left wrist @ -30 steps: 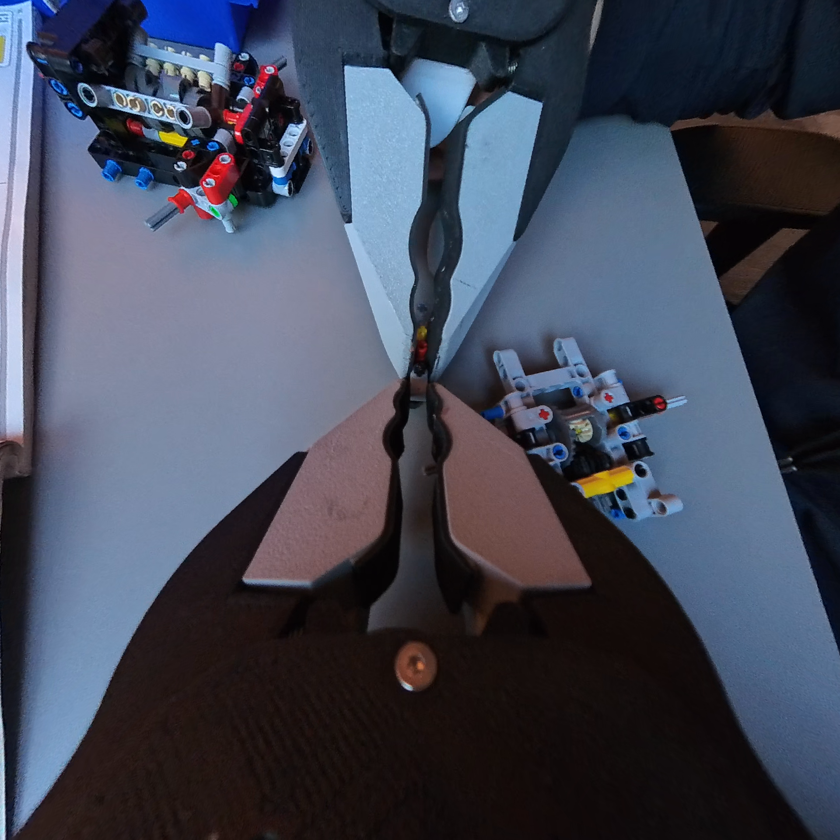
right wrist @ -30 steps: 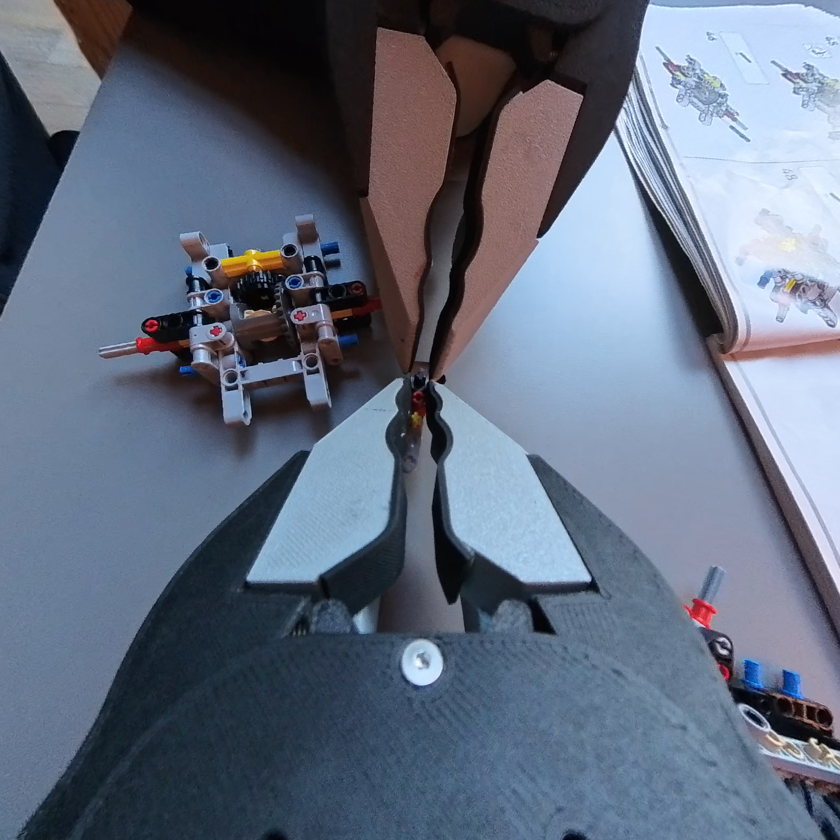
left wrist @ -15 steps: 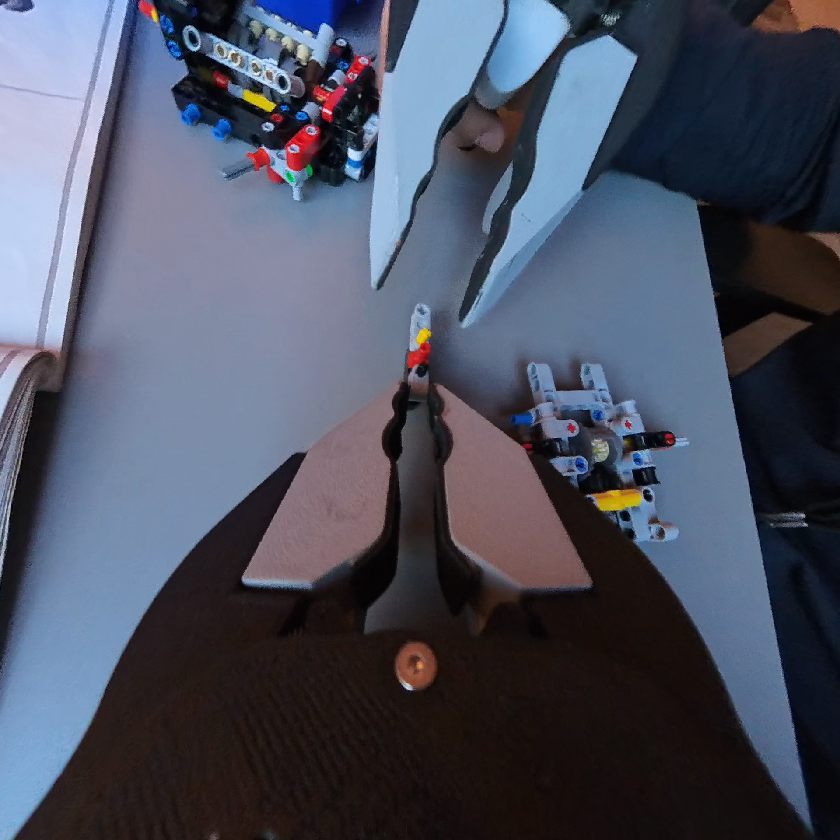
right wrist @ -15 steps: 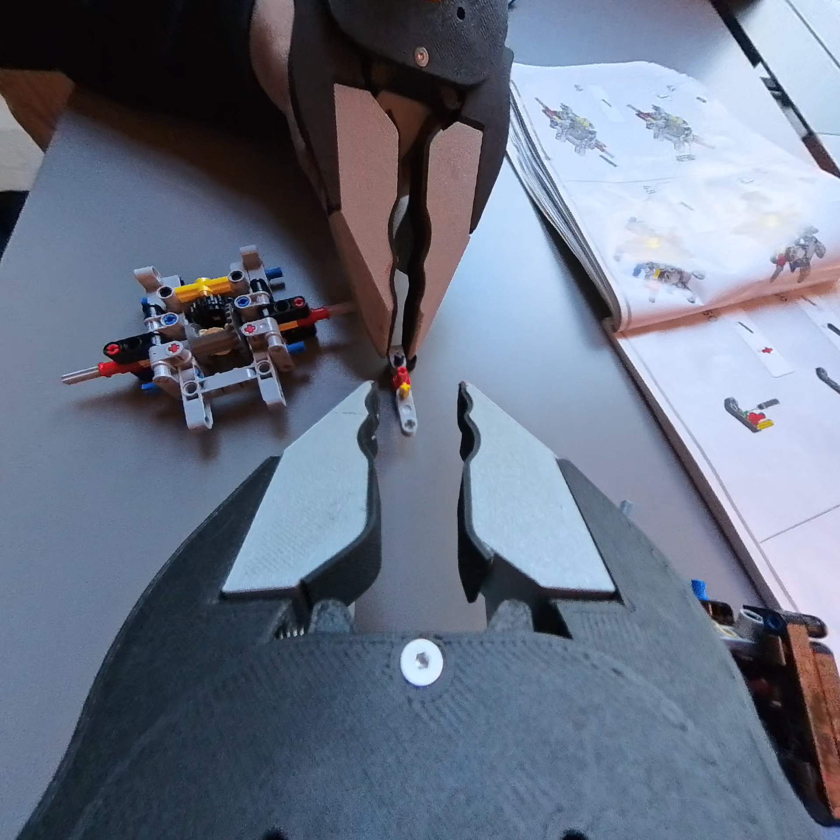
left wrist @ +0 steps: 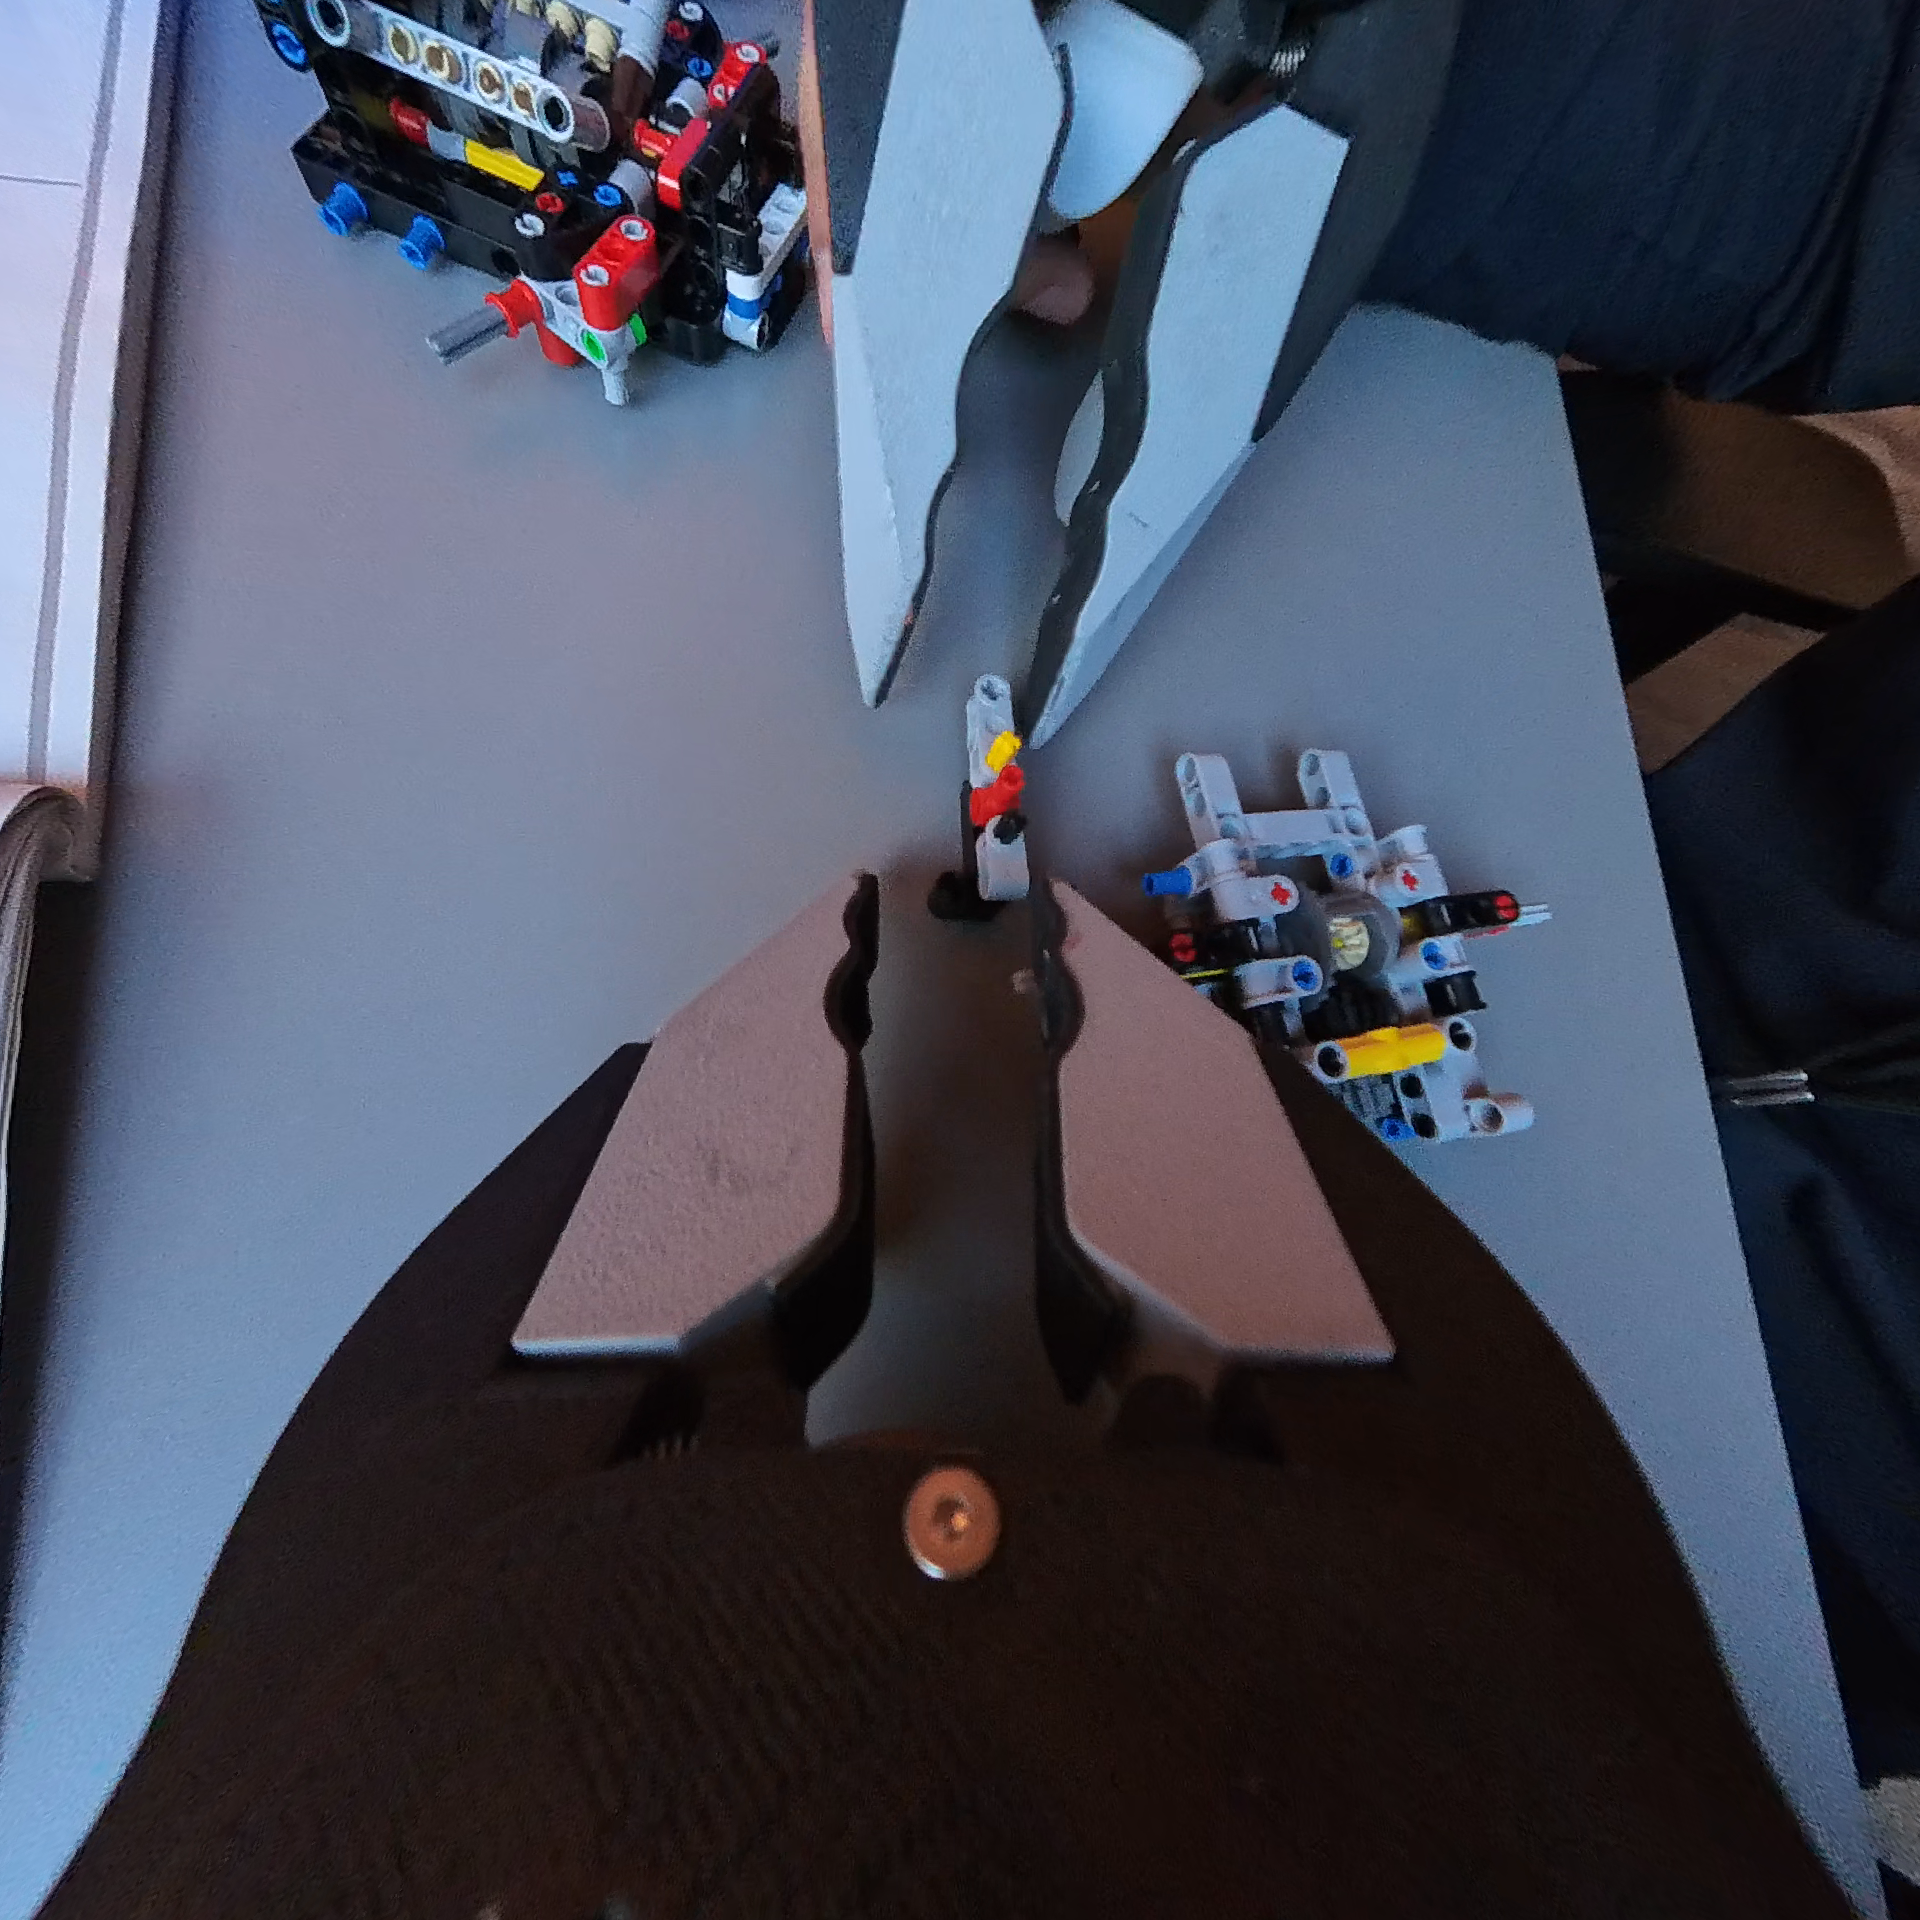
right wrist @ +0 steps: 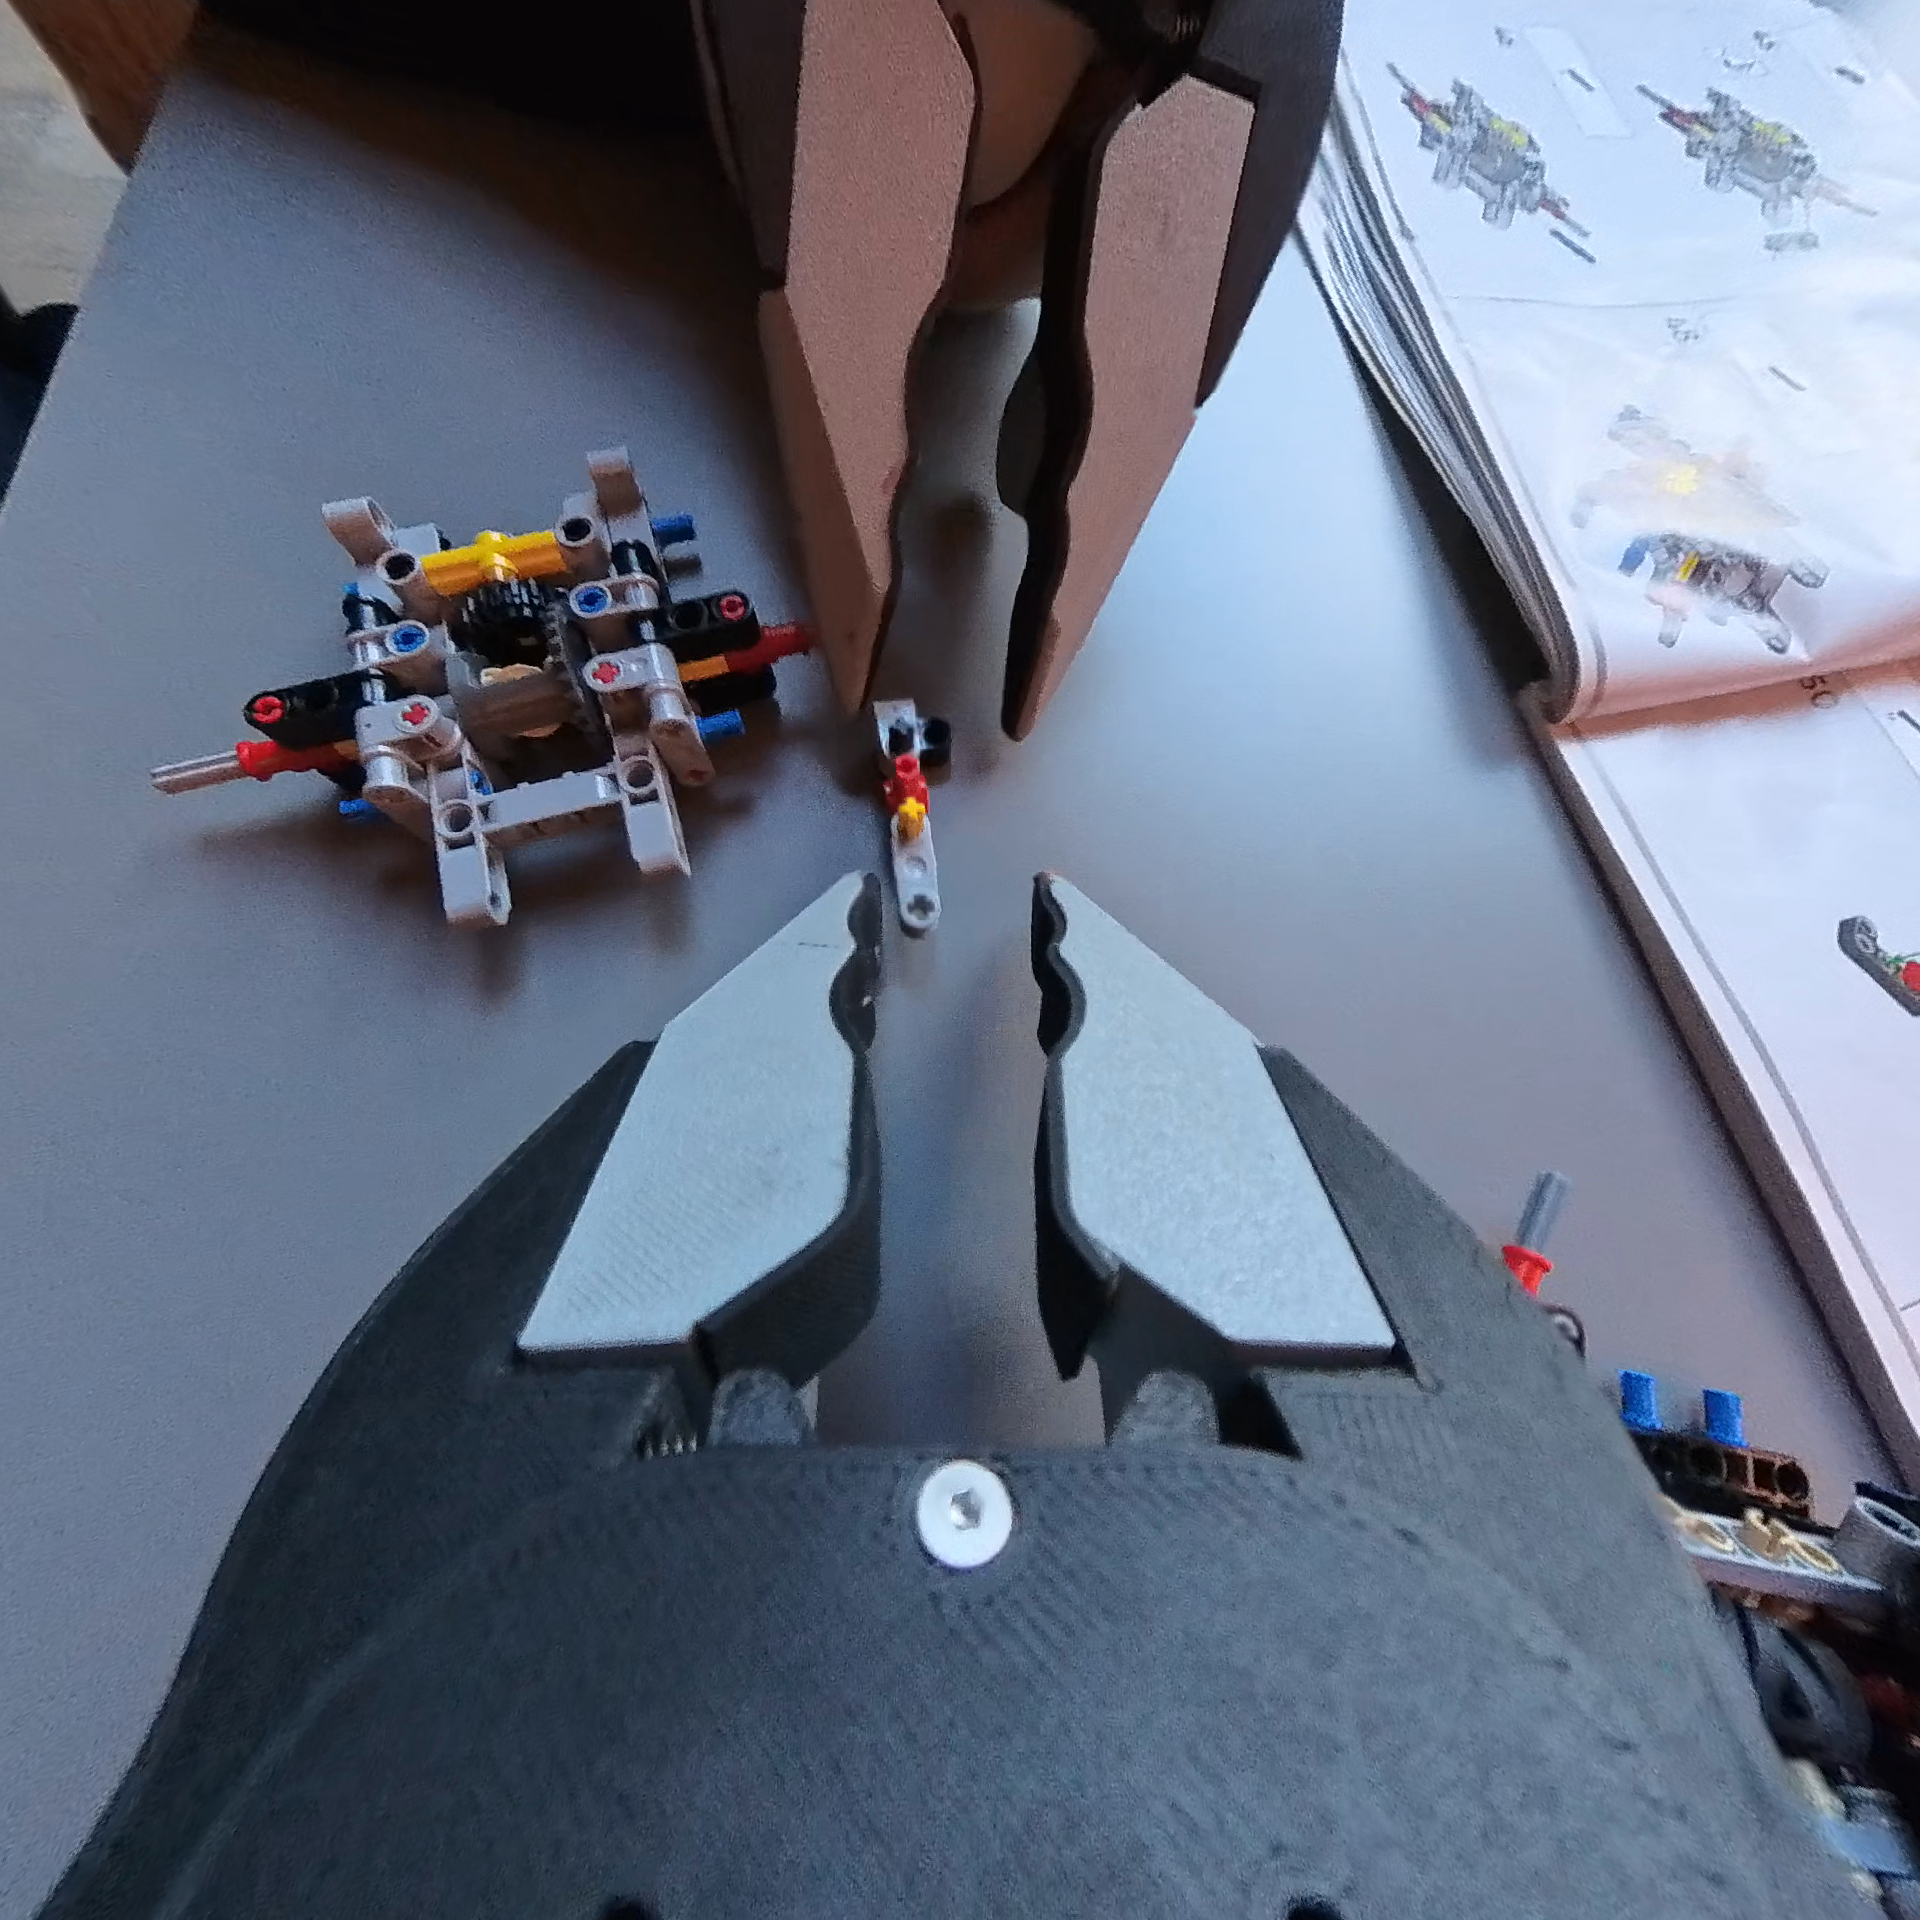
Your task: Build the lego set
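Flat on grey table (right wrist: pixel 1299 831), small grey beam (right wrist: pixel 914 868), red, yellow, black pins.

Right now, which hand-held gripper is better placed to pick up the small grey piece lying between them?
Probably the left hand-held gripper: the small grey piece ends just ahead of its open fingertips, while it lies off-centre before the right hand-held gripper.

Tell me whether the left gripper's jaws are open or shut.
Open: the left gripper shows bare table between its jaws, and the small grey piece lies beyond them.
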Action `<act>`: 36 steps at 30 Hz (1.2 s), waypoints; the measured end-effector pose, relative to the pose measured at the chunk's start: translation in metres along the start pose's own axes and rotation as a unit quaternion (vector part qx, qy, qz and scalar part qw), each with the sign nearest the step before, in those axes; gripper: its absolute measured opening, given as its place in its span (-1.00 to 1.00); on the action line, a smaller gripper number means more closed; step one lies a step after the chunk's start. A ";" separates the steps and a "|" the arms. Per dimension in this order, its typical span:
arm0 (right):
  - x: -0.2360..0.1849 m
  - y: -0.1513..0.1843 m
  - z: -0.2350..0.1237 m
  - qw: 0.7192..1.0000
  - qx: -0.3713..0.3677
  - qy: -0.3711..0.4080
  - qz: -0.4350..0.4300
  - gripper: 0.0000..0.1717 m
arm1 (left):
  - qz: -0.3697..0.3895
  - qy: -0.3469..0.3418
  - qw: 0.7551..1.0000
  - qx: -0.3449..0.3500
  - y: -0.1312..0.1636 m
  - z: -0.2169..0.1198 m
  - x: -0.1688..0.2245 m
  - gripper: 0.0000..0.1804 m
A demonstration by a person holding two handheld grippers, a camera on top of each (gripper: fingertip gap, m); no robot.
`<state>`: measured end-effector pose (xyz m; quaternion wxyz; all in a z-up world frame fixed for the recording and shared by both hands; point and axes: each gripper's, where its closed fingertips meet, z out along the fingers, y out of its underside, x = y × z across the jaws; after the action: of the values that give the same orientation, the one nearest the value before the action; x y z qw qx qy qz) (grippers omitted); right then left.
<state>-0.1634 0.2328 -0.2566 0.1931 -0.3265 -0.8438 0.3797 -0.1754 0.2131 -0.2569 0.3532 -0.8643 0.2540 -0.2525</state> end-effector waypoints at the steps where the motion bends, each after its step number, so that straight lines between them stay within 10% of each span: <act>1: 0.000 -0.003 0.000 1.000 0.005 0.002 -0.003 -0.71 | -0.001 0.004 1.000 0.004 -0.001 -0.001 0.001 -0.71; 36: -0.014 0.000 0.012 0.999 -0.017 -0.030 -0.017 -0.94 | 0.085 -0.013 0.996 -0.034 0.007 0.009 0.009 -0.85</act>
<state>-0.1607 0.2171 -0.2648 0.1684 -0.3034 -0.8609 0.3720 -0.1653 0.2077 -0.2650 0.3467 -0.8545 0.3302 -0.2014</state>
